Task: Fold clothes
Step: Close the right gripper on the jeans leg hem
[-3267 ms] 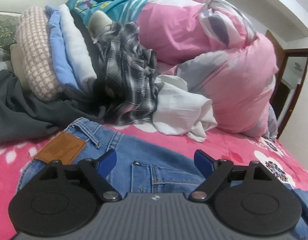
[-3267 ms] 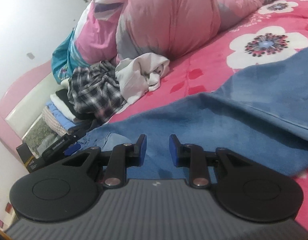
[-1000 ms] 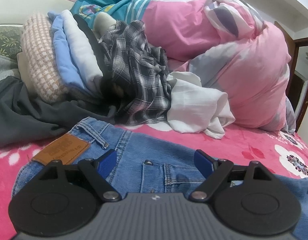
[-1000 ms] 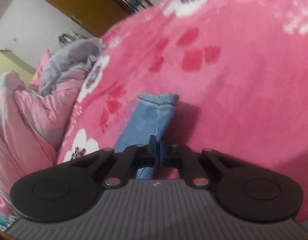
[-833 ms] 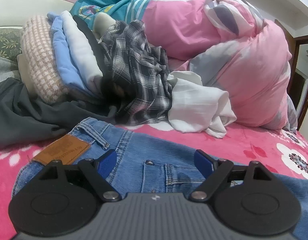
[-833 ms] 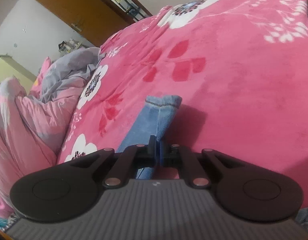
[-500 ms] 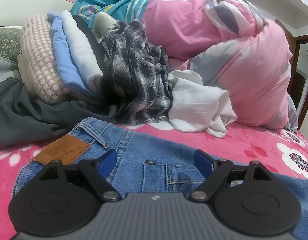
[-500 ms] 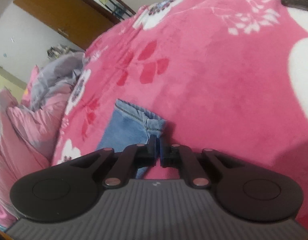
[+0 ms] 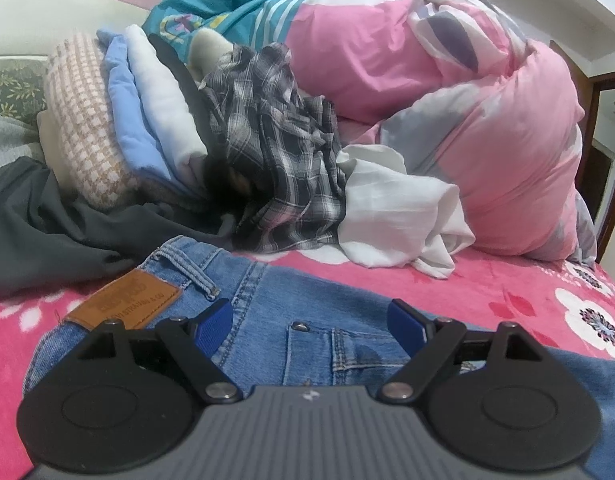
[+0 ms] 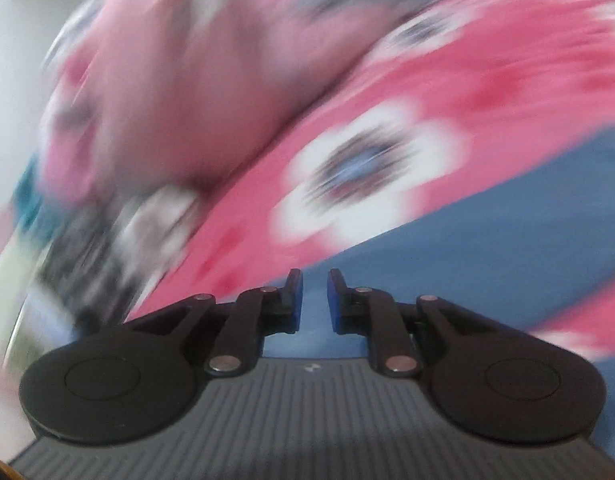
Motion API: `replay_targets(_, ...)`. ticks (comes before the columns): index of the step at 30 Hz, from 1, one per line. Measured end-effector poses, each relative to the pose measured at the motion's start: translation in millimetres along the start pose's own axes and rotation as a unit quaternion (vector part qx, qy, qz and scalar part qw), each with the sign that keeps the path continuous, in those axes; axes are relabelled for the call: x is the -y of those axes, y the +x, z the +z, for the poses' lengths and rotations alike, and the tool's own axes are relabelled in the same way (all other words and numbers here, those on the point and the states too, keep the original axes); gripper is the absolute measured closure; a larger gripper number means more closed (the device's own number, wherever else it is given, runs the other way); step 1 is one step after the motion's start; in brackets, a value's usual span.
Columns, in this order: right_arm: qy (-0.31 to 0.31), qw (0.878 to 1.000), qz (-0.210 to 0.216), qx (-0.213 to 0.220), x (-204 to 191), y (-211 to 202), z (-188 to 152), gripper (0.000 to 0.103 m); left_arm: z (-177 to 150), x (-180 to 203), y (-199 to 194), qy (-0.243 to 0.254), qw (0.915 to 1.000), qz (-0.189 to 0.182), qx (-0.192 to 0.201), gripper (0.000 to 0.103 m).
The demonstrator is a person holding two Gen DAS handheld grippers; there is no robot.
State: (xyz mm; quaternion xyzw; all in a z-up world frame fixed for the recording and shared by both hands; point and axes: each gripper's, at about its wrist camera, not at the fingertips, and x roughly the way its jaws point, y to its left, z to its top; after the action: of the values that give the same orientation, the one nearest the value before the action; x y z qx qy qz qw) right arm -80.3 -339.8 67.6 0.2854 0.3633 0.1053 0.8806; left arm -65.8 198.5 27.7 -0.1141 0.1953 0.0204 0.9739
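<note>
On the pink flowered bed, the jeans lie spread flat, waistband and leather patch toward the headboard end. Left gripper hovers low over the waistband with jaws spread wide; nothing sits between its pads, and contact with the denim cannot be confirmed. Beyond the jeans, toward the head of the bed: a dark grey garment, a stack of folded clothes, a crumpled plaid shirt, a white garment and a pink duvet. Right wrist view is heavily blurred. Right gripper is over the jeans' blue cloth; its jaws have just been opening, now a narrow gap apart, with nothing gripped.
</note>
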Motion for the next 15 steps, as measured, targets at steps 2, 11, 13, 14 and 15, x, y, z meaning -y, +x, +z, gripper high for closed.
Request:
replay_targets(2,-0.034,0.998,0.021,-0.051,-26,46,-2,0.09,-1,-1,-1,-0.001,1.0,-0.004,0.006,0.017)
replay_targets(11,0.042,0.993,0.02,-0.109,34,69,-16,0.103,-1,1,1,0.01,0.9999,-0.007,0.001,0.015)
replay_targets(13,0.043,0.996,-0.029,-0.076,67,34,-12,0.103,0,2,2,0.01,0.9999,-0.006,-0.001,0.015)
replay_targets(14,0.064,0.996,-0.04,-0.057,91,15,-8,0.103,0,2,2,0.01,0.9999,-0.005,-0.001,0.015)
replay_targets(15,0.09,0.994,-0.06,-0.033,114,-7,-6,0.103,0,2,2,0.01,0.9999,-0.005,-0.002,0.015)
